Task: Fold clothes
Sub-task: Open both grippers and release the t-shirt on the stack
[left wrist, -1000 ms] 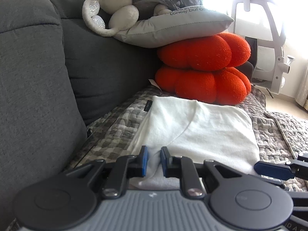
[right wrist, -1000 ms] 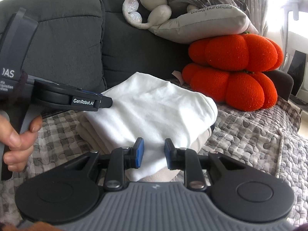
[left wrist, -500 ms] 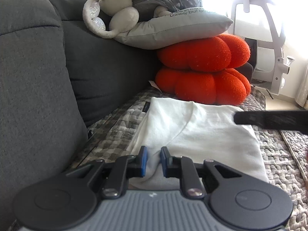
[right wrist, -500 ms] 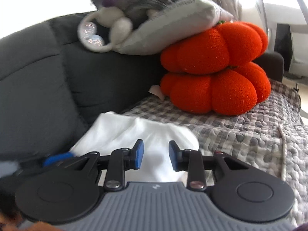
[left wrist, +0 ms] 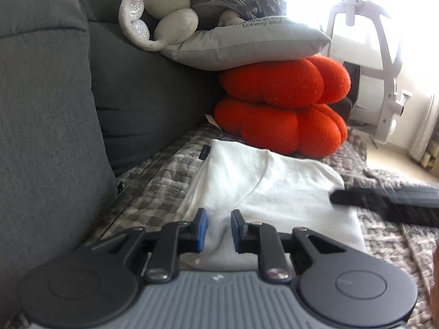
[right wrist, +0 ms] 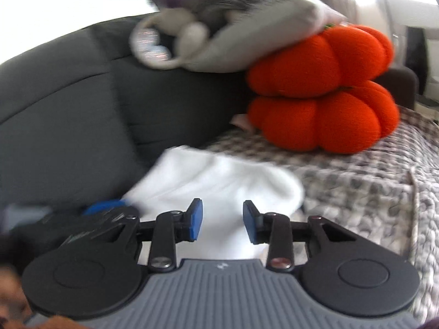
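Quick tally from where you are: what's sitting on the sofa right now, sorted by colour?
White: 1, folded garment
Orange: 2, stacked pumpkin cushions, upper and lower
Light grey: 1, printed pillow on top of the orange pair
Cream: 1, plush toy against the pillow
Grey check: 1, quilted cover under everything
Total: 6

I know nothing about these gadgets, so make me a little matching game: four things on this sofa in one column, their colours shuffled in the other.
1. folded garment
2. pumpkin cushions
3. sofa backrest
4. fingertip pads

a. dark grey
b. blue
c. white
d. orange-red

Pairs: 1-c, 2-d, 3-a, 4-b
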`<state>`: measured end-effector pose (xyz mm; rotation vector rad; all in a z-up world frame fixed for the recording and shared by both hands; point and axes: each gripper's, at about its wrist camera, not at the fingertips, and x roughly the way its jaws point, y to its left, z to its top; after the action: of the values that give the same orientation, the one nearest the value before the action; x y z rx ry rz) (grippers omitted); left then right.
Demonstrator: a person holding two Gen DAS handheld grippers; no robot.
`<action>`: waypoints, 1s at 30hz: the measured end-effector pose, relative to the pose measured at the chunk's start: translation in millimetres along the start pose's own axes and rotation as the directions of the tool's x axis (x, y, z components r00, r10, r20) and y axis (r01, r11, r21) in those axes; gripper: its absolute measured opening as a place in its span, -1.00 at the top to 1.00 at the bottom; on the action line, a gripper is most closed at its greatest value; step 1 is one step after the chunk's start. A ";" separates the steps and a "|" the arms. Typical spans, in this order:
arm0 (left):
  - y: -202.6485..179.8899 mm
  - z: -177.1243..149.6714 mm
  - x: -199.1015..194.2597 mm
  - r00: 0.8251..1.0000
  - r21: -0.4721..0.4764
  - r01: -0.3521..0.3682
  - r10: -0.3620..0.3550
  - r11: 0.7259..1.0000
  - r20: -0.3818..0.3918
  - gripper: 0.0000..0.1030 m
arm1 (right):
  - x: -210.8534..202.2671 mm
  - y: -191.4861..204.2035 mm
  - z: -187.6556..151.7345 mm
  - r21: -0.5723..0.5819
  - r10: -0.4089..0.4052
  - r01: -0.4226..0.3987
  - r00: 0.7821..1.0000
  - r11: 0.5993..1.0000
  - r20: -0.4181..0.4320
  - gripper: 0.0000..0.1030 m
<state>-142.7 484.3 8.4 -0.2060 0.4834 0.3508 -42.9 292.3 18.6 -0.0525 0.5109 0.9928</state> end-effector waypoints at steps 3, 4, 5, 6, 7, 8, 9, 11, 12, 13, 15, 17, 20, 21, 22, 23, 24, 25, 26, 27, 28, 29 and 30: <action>5.6 0.6 0.1 1.000 -0.035 0.026 -0.027 0.999 -0.004 0.61 | -18.4 20.0 -14.5 -0.132 0.034 -0.033 0.999 0.991 0.000 0.13; 6.5 0.4 0.3 0.999 -0.041 0.031 -0.031 0.999 -0.004 0.61 | -21.3 24.5 -19.6 -0.177 0.023 -0.022 1.000 0.984 -0.001 -0.05; 5.8 -0.1 0.2 1.000 -0.040 0.031 -0.031 0.999 -0.004 0.61 | -22.7 27.6 -24.8 -0.212 0.013 -0.014 1.000 0.977 -0.008 -0.10; 4.3 -0.5 0.2 1.000 -0.034 0.027 -0.028 0.999 -0.003 0.61 | -22.9 29.2 -30.1 -0.239 0.004 -0.009 1.000 0.971 -0.022 -0.14; 3.8 -0.5 0.1 1.000 -0.032 0.026 -0.026 0.999 -0.003 0.61 | -21.4 30.8 -34.9 -0.262 -0.005 -0.006 0.999 0.965 -0.040 -0.14; 3.9 -0.3 0.0 1.000 -0.032 0.026 -0.027 0.999 -0.003 0.61 | -19.1 32.2 -39.3 -0.283 -0.016 -0.001 0.998 0.959 -0.057 -0.14; 4.0 -0.2 -0.1 1.000 -0.031 0.027 -0.027 0.999 -0.004 0.61 | -17.5 33.5 -43.9 -0.306 -0.030 0.008 0.997 0.952 -0.067 -0.14; 5.8 0.2 0.0 0.999 -0.039 0.032 -0.032 0.999 -0.005 0.61 | -13.3 34.6 -50.6 -0.342 -0.058 0.027 0.995 0.939 -0.082 0.00; 6.5 0.4 -0.1 0.999 -0.044 0.036 -0.037 0.998 -0.005 0.61 | -9.5 32.9 -50.3 -0.343 -0.069 0.037 0.994 0.939 -0.082 0.32; 7.0 0.6 -0.1 0.999 -0.047 0.038 -0.038 0.998 -0.006 0.61 | -8.7 29.9 -48.0 -0.320 -0.064 0.034 0.994 0.947 -0.084 0.48; 6.5 1.4 -1.1 0.999 -0.047 0.037 -0.037 0.998 -0.007 0.61 | -14.5 22.7 -40.9 -0.240 -0.026 0.007 0.997 0.971 -0.077 0.54; 5.2 2.0 -2.0 0.999 -0.043 0.035 -0.035 0.998 -0.006 0.58 | -17.4 20.5 -40.2 -0.210 -0.014 -0.002 0.997 0.978 -0.076 0.55; 3.5 1.5 -1.6 0.999 -0.037 0.036 -0.036 0.999 -0.008 0.57 | -18.6 17.3 -40.1 -0.164 0.001 -0.016 0.996 0.986 -0.090 0.57; 2.9 1.6 -1.9 0.999 -0.035 0.036 -0.036 0.999 -0.008 0.56 | -18.8 16.3 -39.8 -0.150 0.006 -0.020 0.996 0.989 -0.093 0.60; 2.6 1.8 -2.1 0.999 -0.033 0.038 -0.038 0.999 -0.008 0.55 | -18.7 15.4 -39.4 -0.136 0.012 -0.025 0.995 0.990 -0.095 0.67; 2.3 2.0 -2.3 0.999 -0.032 0.039 -0.039 0.999 -0.008 0.53 | -19.7 14.4 -38.1 -0.122 0.016 -0.027 0.996 0.992 -0.091 0.69; 1.7 2.4 -3.0 0.999 -0.029 0.042 -0.042 0.999 -0.008 0.53 | -21.5 13.3 -36.1 -0.106 0.018 -0.026 0.997 0.994 -0.080 0.71; 0.9 2.9 -4.0 0.999 -0.025 0.045 -0.045 0.999 -0.007 0.53 | -23.7 12.8 -34.1 -0.095 0.013 -0.019 0.998 0.995 -0.068 0.73; -0.3 3.4 -5.0 0.999 -0.019 0.050 -0.050 0.999 -0.006 0.53 | -25.3 12.5 -32.9 -0.089 0.001 -0.007 0.998 0.996 -0.058 0.74; -1.7 3.8 -6.0 0.998 -0.012 0.057 -0.057 0.998 -0.005 0.51 | -26.2 12.0 -32.5 -0.085 -0.010 0.006 0.999 0.996 -0.054 0.75; -2.9 3.8 -6.0 0.998 -0.005 0.060 -0.060 0.998 -0.007 0.49 | -25.5 10.5 -32.8 -0.077 -0.016 0.011 0.998 0.997 -0.061 0.75; -3.7 3.1 -4.6 0.998 0.001 0.060 -0.060 0.998 -0.012 0.47 | -22.3 9.0 -34.7 -0.072 -0.016 0.010 0.996 0.997 -0.085 0.75; -4.3 2.2 -2.9 0.998 0.005 0.059 -0.059 0.998 -0.018 0.46 | -18.2 8.4 -37.4 -0.073 -0.018 0.010 0.993 0.997 -0.113 0.75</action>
<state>-142.5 480.2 12.2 -0.2174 0.4948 0.2900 -72.1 272.5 -4.9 -0.1780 0.5775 0.9982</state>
